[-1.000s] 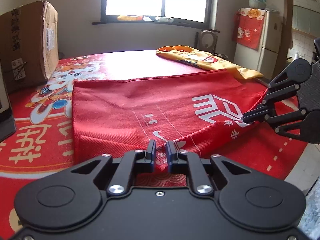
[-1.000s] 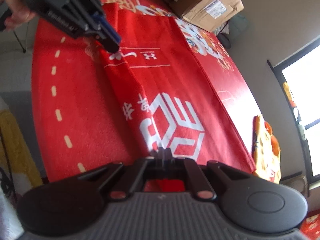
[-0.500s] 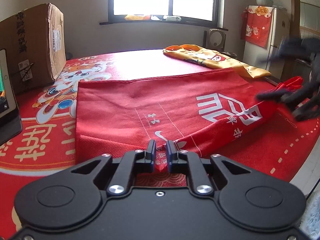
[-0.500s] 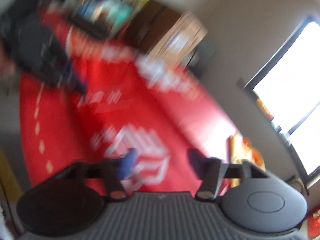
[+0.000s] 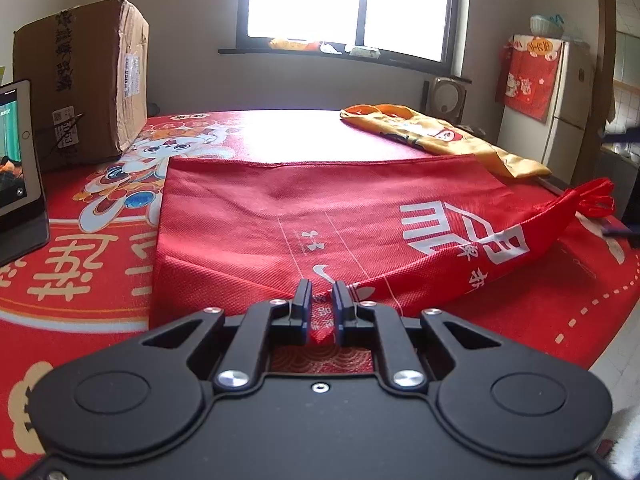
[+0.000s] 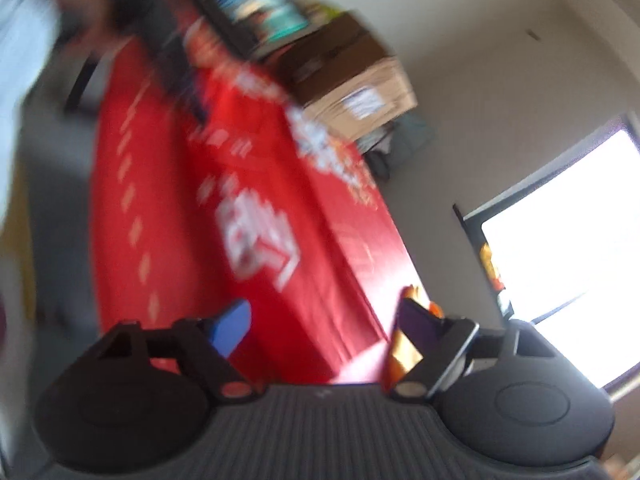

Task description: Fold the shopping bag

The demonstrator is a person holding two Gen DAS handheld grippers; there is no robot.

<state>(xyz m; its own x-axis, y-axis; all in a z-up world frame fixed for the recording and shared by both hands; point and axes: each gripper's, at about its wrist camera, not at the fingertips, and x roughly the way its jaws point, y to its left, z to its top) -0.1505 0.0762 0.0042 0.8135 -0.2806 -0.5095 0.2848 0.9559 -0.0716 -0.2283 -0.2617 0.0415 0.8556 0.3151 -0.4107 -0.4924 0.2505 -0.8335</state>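
The bag (image 5: 312,220) looks like light, soft non-woven cloth that will crease wherever it is pulled and slide little on the printed tablecloth (image 5: 100,280); it is best taken by an edge or corner, since the middle would only bunch; it is red with white logos and characters, lying mostly flat across the table's near half, its handles (image 5: 596,200) bunched at the far right; its near edge is raised in a ridge; the left gripper (image 5: 322,306) is nearly closed, pinching that near edge; the right gripper (image 6: 320,320) is spread wide, holding nothing, above the bag's right end in a blurred view; a yellow bag (image 5: 432,136) lies beyond.
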